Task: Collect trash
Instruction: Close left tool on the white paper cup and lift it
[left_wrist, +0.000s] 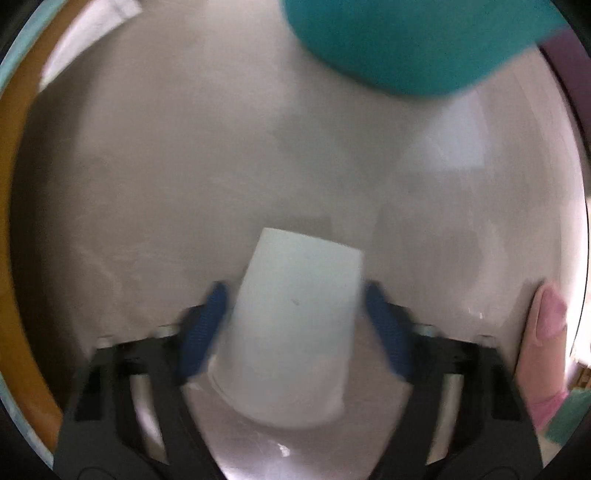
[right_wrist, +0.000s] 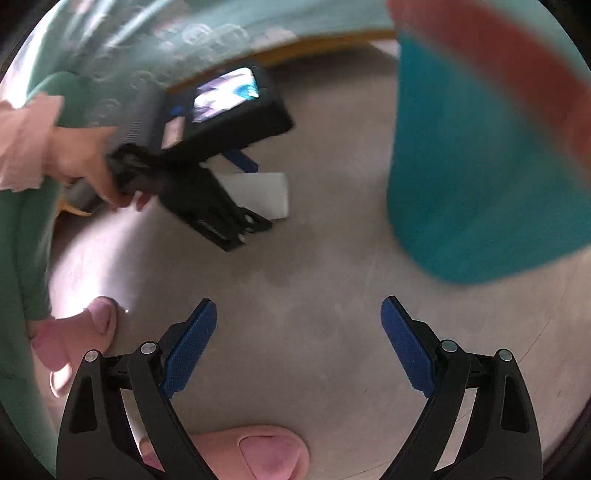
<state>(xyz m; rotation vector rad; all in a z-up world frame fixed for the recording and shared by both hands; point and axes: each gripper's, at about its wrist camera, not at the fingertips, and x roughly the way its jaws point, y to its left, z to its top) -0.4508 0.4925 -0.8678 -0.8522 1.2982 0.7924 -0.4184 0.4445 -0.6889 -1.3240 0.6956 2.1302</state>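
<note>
Left tongs (left_wrist: 295, 314): apart, straddling white cup (left_wrist: 295, 317) lying on grey floor (left_wrist: 184, 166).
Right tongs (right_wrist: 299, 332): apart, empty.
Bin (right_wrist: 480, 177): teal.

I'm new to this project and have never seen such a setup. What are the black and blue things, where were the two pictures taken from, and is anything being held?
No robot here: a person holds a hand tool with two blue-padded fingers in each hand, with a camera on each tool looking along them. The left tool's view shows the left gripper around a white paper cup lying on the grey floor; whether the pads already press it is unclear. The right tool's view shows the right gripper open and empty, near a teal bin.
</note>
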